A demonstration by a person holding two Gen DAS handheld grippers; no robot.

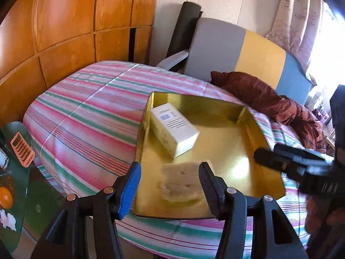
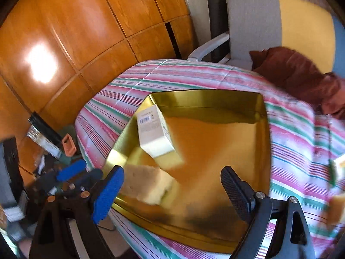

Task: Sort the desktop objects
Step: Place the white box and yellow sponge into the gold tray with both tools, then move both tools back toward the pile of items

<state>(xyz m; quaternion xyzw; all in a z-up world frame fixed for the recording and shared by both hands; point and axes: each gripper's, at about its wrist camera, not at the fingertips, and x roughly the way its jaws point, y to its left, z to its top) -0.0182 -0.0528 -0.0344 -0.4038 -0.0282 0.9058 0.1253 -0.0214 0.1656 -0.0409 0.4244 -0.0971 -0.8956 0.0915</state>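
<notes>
Gold tray on striped bed: we list white box by its far-left corner, sponge at near edge. Left gripper and right gripper spread wide, empty.

tray: glossy gold metal | box: matt cardboard | sponge: rough, porous | bedcover: striped cloth

A striped bedspread covers the bed beside glossy wooden wardrobe panels; a grey-yellow-blue headboard stands behind; sunlit curtains hang right.
</notes>
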